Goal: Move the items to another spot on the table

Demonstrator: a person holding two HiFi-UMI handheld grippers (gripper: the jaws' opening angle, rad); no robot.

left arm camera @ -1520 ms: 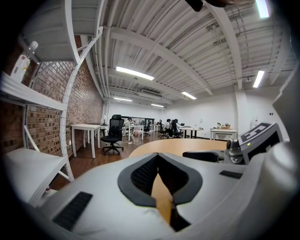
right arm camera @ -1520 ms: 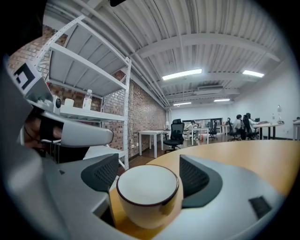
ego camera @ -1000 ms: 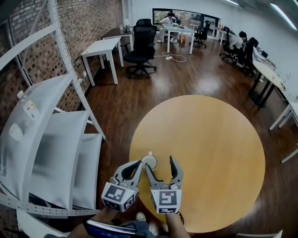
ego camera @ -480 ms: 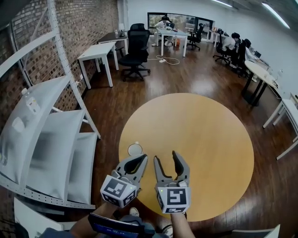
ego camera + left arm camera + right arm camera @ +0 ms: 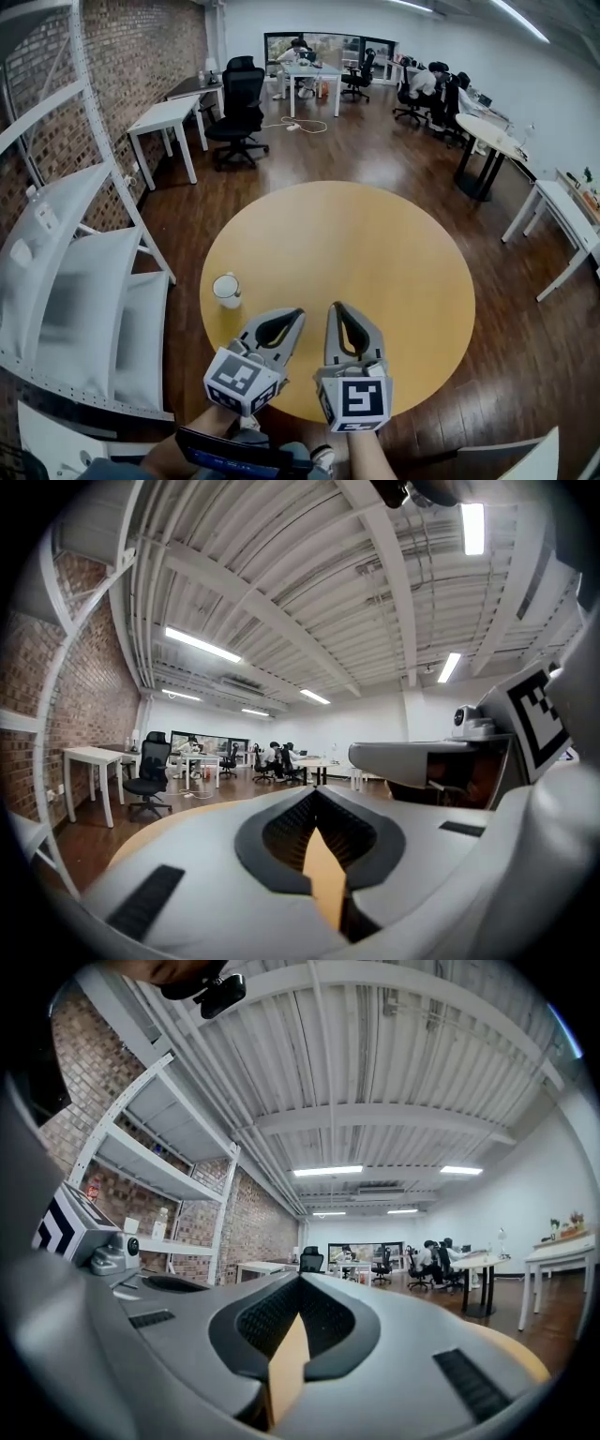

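Fingers [image 5: 206,864] of the left gripper [image 5: 314,797] are clenched tip against tip with nothing between them; past the dark ribbed hollow behind the tips only a sliver of the yellow tabletop shows. On the right gripper [image 5: 300,1281] the jaws are closing and meet at the tips, and they too hold nothing, with the same strip of tabletop visible through the hollow. From the head view the two grippers are held side by side over the near edge of the round wooden table [image 5: 375,253], close together, both pointing away from the person, each with its marker cube [image 5: 242,380] toward the body. Bare forearms [image 5: 187,452] run in from the bottom of that view. The white cup [image 5: 226,289] stands upright on the table near its left edge, ahead and to the left of the left gripper and apart from it; neither gripper touches it. It is the only item visible on the tabletop. Left of the table a white metal shelving rack [image 5: 84,281] stands against a brick wall [image 5: 112,66]. Farther back on the dark wooden floor are a white desk [image 5: 169,117] and a black office chair [image 5: 239,98], and beyond them people sit at desks along the far wall and the right side of the room. In the left gripper view the right gripper's marker cube appears at the right edge, just beside the left gripper.
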